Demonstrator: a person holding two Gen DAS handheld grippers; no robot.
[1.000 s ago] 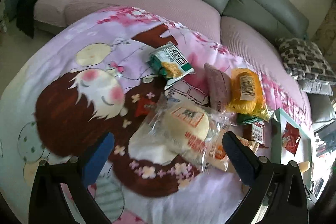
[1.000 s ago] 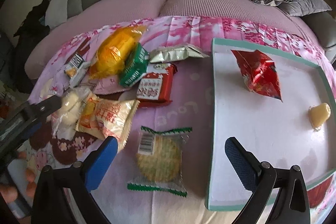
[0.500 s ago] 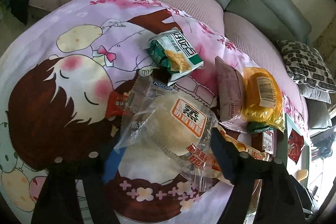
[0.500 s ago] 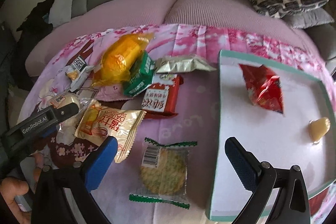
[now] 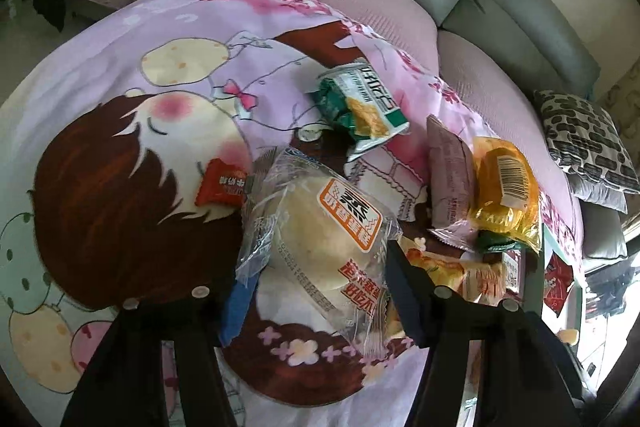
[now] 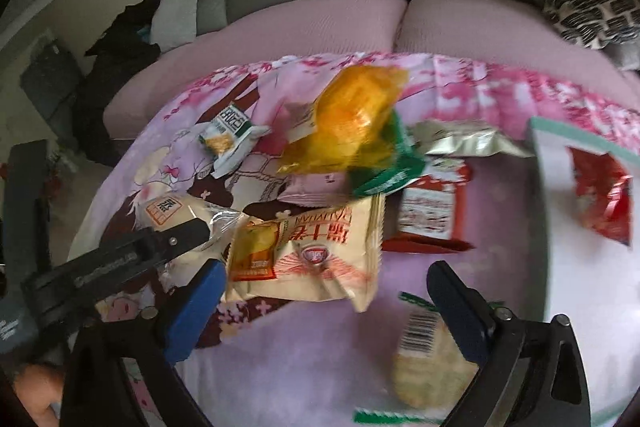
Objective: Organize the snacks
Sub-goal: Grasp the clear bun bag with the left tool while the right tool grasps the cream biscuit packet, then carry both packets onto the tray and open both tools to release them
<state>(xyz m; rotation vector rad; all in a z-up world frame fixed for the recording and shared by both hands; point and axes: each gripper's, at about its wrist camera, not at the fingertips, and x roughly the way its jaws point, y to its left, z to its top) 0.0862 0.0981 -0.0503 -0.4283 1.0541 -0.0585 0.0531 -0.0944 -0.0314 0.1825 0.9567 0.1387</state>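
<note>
Now the left gripper (image 5: 316,291) is pinching a clear-wrapped steamed bun (image 5: 320,231) between its two fingers, just above the cartoon blanket (image 5: 120,67). Meanwhile the right gripper (image 6: 324,303) is hanging with fingers spread wide over a beige snack bag (image 6: 316,251), beside a round cracker pack (image 6: 428,359) and the white tray (image 6: 580,287).

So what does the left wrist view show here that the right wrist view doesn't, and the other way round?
Only the left wrist view shows the small red candy wrapper on the cartoon blanket.

Only the right wrist view shows the silver packet and the round cracker pack between the open right hand-held gripper fingers.

Both show the steamed bun pack in the left hand-held gripper, the yellow cake pack and the green-and-white snack bag.
</note>
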